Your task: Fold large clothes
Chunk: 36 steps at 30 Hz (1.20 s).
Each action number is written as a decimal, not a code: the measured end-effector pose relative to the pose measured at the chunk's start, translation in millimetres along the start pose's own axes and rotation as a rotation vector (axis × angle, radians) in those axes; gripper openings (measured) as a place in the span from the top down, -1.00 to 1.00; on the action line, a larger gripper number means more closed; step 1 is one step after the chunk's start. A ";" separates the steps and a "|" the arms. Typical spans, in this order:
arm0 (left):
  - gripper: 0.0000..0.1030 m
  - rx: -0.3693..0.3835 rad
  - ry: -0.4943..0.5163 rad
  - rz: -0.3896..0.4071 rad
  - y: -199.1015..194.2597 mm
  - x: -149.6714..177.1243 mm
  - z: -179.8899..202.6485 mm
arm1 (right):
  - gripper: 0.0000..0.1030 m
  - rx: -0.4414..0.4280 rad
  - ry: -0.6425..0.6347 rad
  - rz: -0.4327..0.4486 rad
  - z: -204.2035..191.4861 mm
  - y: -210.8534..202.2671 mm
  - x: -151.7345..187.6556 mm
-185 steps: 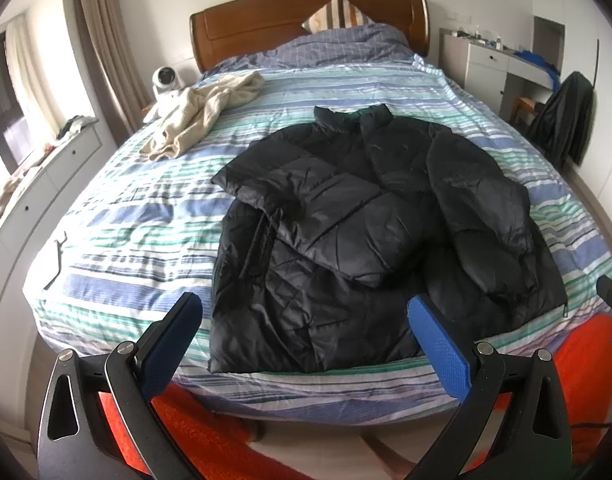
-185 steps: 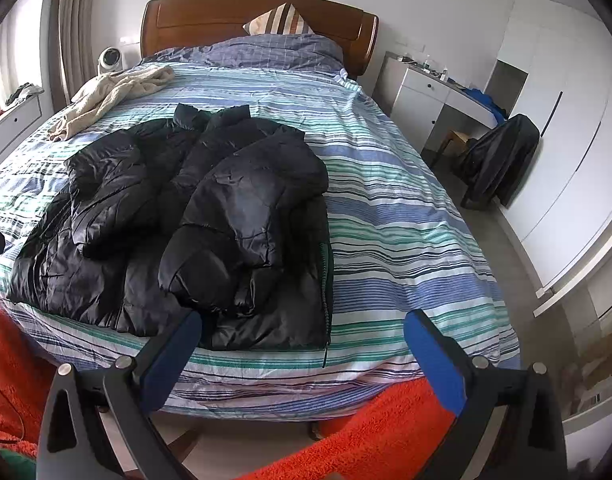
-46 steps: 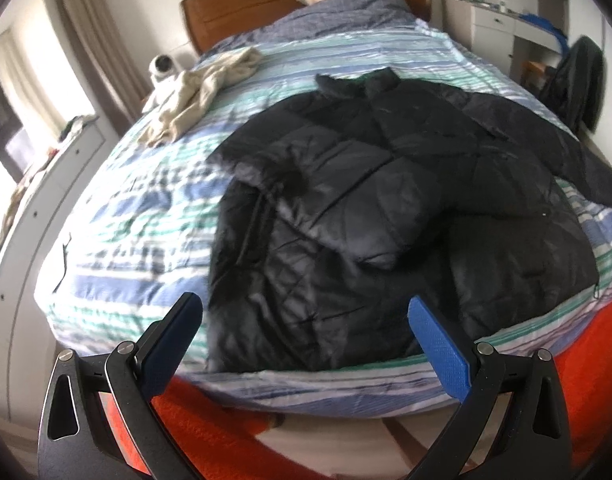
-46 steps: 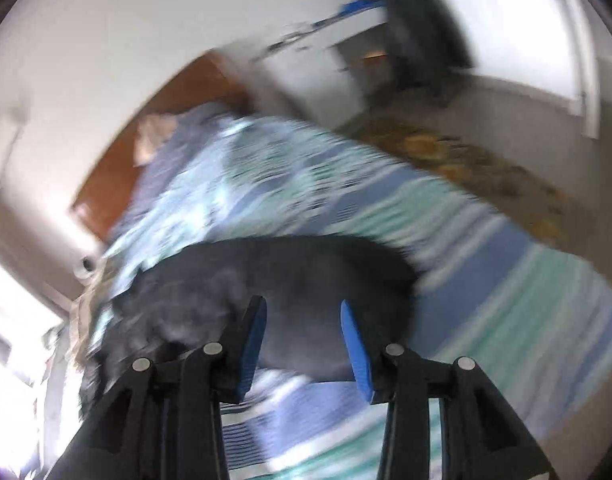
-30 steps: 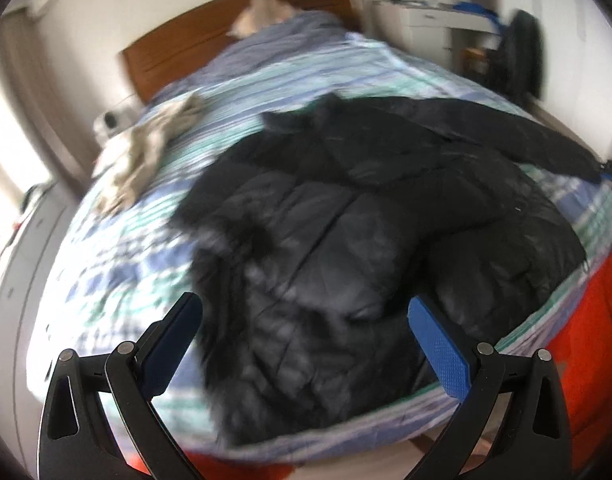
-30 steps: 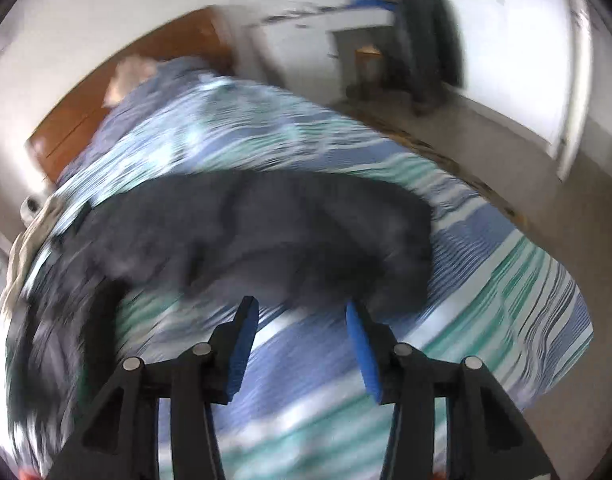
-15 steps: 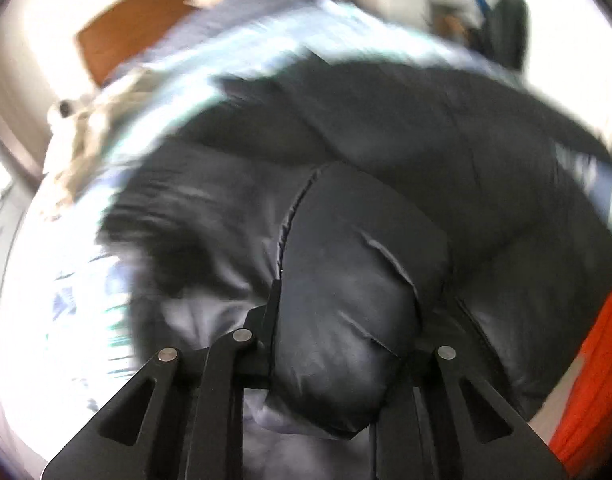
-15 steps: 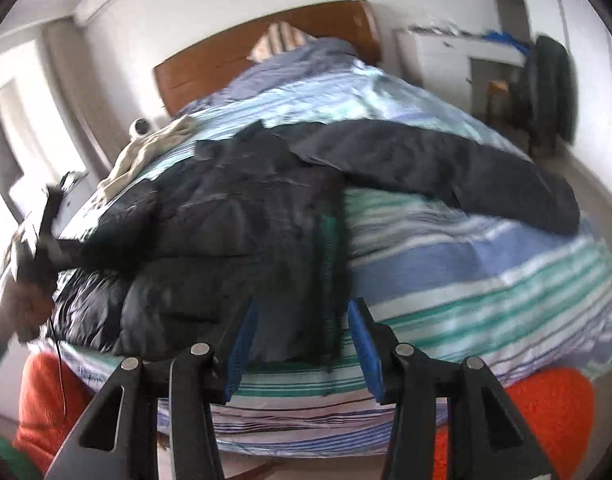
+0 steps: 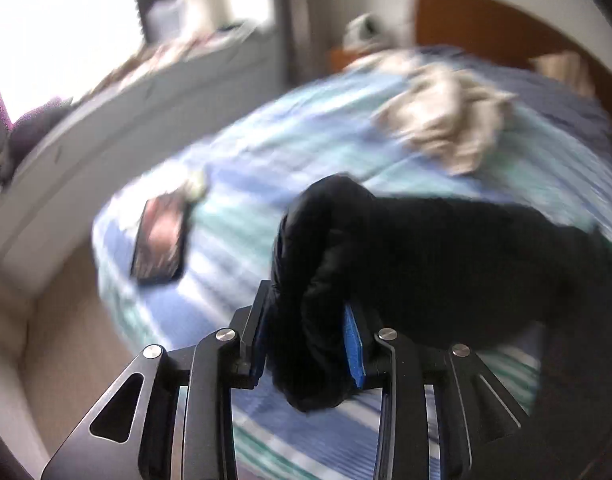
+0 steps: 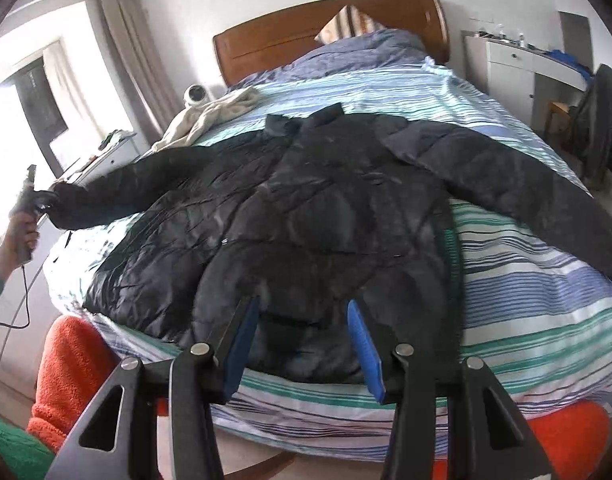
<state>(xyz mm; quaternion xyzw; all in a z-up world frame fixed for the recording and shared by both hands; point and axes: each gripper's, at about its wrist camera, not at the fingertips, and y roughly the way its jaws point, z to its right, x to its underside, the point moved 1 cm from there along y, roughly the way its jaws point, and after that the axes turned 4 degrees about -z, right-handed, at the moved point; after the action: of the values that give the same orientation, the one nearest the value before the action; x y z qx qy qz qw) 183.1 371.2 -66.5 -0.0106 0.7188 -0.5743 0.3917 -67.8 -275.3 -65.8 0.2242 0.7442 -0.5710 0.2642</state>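
Sleeve [image 9: 317, 264] pinched in left gripper [image 9: 309, 344], right gripper [image 10: 304, 344] empty

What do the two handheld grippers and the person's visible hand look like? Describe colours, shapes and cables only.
Both the left gripper and right gripper have black angular linkage arms, silver pivot bolts and blue finger pads. The bare left hand shows a green cuff; a thin black cable dangles below.
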 end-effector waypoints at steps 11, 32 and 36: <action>-0.65 0.166 0.131 0.066 -68.6 93.4 61.1 | -0.43 0.144 0.032 -0.037 23.8 -5.8 9.9; -0.83 0.487 0.458 0.040 -117.8 198.6 238.9 | -0.44 0.131 0.030 -0.014 11.0 -12.2 16.3; -0.83 0.458 0.502 0.008 -103.1 214.1 249.1 | -0.44 0.105 0.001 -0.033 2.1 -5.1 18.9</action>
<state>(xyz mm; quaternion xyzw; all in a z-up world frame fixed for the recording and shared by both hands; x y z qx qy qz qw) 133.3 32.9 -106.9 0.2219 0.6451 -0.7041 0.1970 -85.1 -278.0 -74.8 0.2256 0.7172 -0.6133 0.2421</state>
